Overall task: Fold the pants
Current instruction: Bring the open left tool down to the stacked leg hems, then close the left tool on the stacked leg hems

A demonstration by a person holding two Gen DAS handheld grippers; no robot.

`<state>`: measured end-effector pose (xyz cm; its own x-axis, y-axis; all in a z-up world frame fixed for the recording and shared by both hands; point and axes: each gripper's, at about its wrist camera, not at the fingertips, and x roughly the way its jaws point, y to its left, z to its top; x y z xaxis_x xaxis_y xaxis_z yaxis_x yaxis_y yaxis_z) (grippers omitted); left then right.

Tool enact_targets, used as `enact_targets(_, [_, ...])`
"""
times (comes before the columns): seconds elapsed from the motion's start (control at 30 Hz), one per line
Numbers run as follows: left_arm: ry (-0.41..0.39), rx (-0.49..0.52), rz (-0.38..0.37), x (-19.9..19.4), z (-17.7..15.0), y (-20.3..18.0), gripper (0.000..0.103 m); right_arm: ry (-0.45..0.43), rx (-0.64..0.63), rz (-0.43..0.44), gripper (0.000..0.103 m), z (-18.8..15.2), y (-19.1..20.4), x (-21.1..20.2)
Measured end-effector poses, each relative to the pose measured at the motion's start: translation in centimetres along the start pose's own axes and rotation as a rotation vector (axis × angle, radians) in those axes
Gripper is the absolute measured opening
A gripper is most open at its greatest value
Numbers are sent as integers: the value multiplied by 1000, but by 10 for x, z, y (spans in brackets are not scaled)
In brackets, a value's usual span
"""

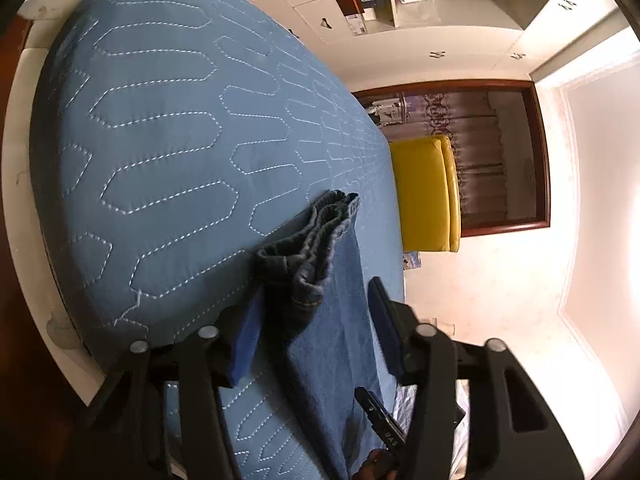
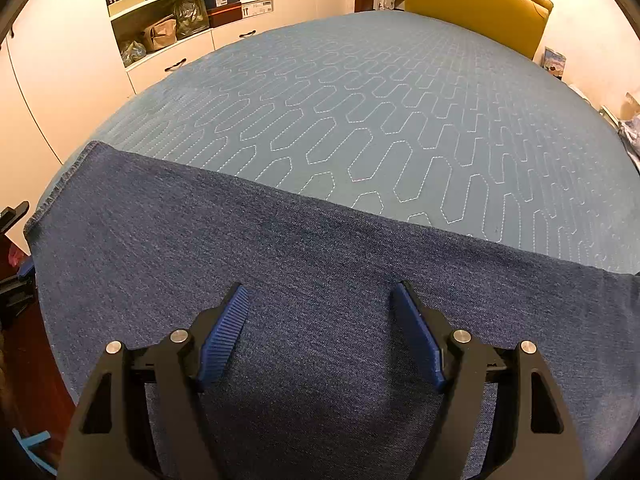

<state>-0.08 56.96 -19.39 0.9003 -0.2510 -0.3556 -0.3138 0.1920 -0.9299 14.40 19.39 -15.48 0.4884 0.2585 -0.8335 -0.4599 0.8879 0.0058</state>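
Blue denim pants (image 2: 300, 280) lie flat across the near part of a blue quilted bed cover (image 2: 380, 92). In the right wrist view the hem end is at the far left. My right gripper (image 2: 320, 300) is open and empty, just above the denim. In the left wrist view the pants (image 1: 332, 320) show their bunched, layered end, which sits between the fingers. My left gripper (image 1: 316, 292) is open around that end, its blue pads apart and not closed on the cloth.
A yellow headboard (image 2: 476, 4) stands at the far end of the bed. White cabinets and open shelves (image 2: 180, 12) with boxes and bags line the left wall. A dark-framed curtained window (image 1: 480, 152) is beyond the bed. The other gripper's tip (image 2: 14, 216) shows at the left edge.
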Motion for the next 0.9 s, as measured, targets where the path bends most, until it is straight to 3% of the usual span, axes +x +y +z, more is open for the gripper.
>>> enact_targets(0.13, [19,30,-52,5,1,0,44,2,7,7,74,1,-2,1])
enact_targets(0.27, [32,48,-30,11,4,0,43,5,11,16,76,2,-5,2])
enact_targets(0.33, [31,47,-17,12,6,1,34,4,10,14,76,2,-5,3])
enact_targets(0.4, [35,64,13,12,5,1,17,6,7,13,76,2,-6,3])
enact_targets(0.53, [16,139,72,8,2,-19,14,27,31,45,77,7,-11,1])
enact_targets(0.63, [-16,283,163,3,-9,-58,11,62,116,147,79,14,-25,-3])
enact_targets(0.7, [-44,429,256,2,-24,-93,10,109,217,287,79,20,-41,-4])
enact_targets(0.83, [-108,849,460,12,-85,-184,10,221,390,579,80,27,-68,-4])
enact_targets(0.9, [-132,1037,515,22,-123,-221,10,270,528,770,80,23,-91,-4])
